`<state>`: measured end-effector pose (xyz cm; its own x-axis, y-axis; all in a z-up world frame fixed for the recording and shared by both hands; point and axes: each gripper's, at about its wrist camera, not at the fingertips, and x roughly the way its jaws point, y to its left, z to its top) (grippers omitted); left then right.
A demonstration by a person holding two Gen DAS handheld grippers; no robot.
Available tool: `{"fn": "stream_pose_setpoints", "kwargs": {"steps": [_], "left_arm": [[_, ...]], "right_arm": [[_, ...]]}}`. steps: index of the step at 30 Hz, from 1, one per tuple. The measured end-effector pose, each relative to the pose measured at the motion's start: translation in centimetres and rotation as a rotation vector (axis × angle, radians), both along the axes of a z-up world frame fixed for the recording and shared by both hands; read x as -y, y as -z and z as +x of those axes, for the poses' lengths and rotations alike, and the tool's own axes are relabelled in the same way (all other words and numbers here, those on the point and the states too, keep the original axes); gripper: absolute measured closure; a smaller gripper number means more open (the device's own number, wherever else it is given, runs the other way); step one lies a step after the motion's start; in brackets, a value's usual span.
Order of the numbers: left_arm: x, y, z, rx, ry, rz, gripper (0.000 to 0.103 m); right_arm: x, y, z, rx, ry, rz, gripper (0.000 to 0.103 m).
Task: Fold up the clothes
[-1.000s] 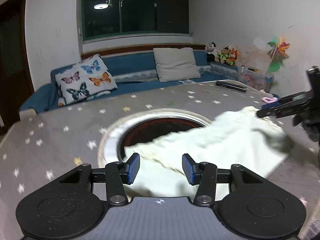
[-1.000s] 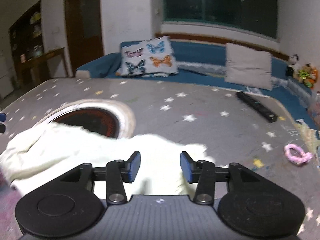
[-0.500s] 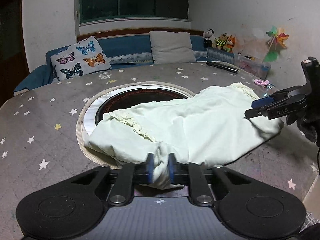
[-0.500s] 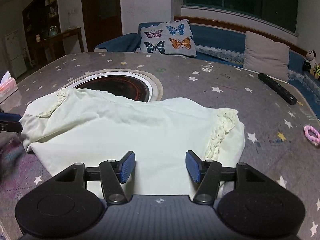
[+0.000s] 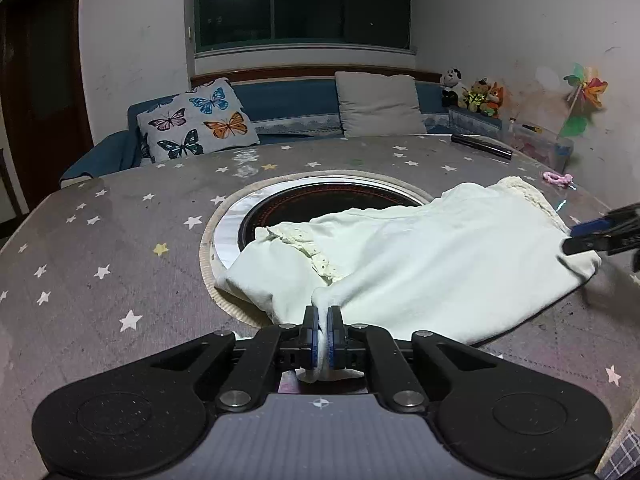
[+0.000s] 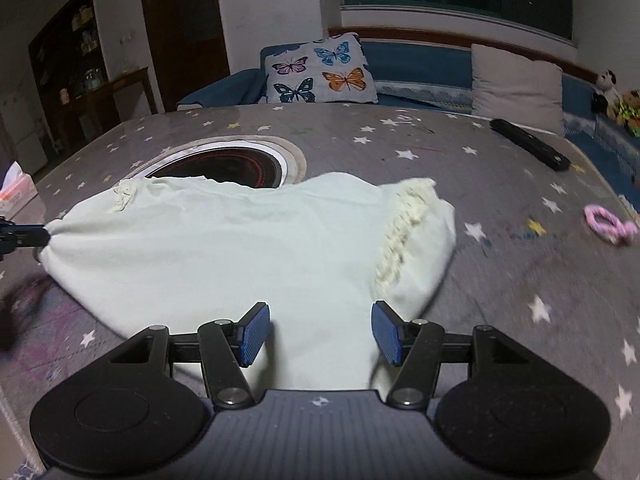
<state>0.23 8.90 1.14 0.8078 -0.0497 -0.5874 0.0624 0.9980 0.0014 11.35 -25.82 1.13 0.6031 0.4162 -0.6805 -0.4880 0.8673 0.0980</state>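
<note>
My left jaws [image 5: 323,330] are clamped on a bunched bit of the pale garment [image 5: 420,264] at its near edge; they closed onto it just now, and a twist of cloth is pinched between the blue pads, with a small tail hanging below them. The cloth is thin, soft and very light. It gathers into a peak where I pinch it and sags everywhere else, so it will drape and drag rather than hold any shape, and a lift from one point would only stretch it into a rope. It wants a second hold on the same edge, well apart from the first.

My right jaws [image 6: 320,334] stand apart over the other end of that near edge. Cloth lies between the pads, but nothing presses on it; I judge the hem just ahead of them, short of the frilled trim [image 6: 402,232], to be the sound place to bite. Both tools point forward and downward at the surface [image 6: 500,264].

Further off, the garment lies spread across the starred cloth, its far edge overlapping the round sunken burner [image 5: 320,210]. Whether it is a shirt or shorts I cannot quite tell.
</note>
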Motion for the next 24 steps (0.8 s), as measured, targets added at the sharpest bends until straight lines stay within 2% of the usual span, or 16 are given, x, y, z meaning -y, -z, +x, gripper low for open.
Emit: {"fn": "stream_pose_setpoints", "kwargs": {"steps": [4,7,9,10,13,17,19,24], "left_arm": [[0.1,0.1,0.1,-0.007,-0.012,-0.002,0.098],[0.4,0.2,0.0,-0.012,-0.015,0.000,0.098],[0.4,0.1,0.0,-0.014,-0.015,0.004,0.098],[0.4,0.1,-0.1,-0.014,-0.014,0.005,0.098],[0.4,0.1,-0.3,-0.025,-0.005,0.011,0.098],[0.3,0.2,-0.3,-0.038,-0.002,0.011,0.096],[0.3,0.1,-0.3,-0.040,-0.003,0.010,0.095],[0.4,0.1,-0.2,-0.046,-0.006,0.006,0.094]], "right_arm": [[2.2,-0.4,-0.6,-0.018,0.075,0.062,0.050],[3.2,0.2,-0.6,-0.057,0.111,0.118,0.065],[3.2,0.8,-0.7,-0.078,0.116,0.118,0.088],[3.2,1.1,-0.8,-0.089,0.114,0.112,0.090],[3.2,1.4,-1.1,-0.102,0.095,0.091,0.091],[3.6,0.3,-0.4,-0.068,0.118,0.102,0.082],[3.7,-0.1,0.5,-0.047,0.143,0.118,0.069],[3.6,-0.7,3.7,-0.016,0.191,0.156,0.068]]}}
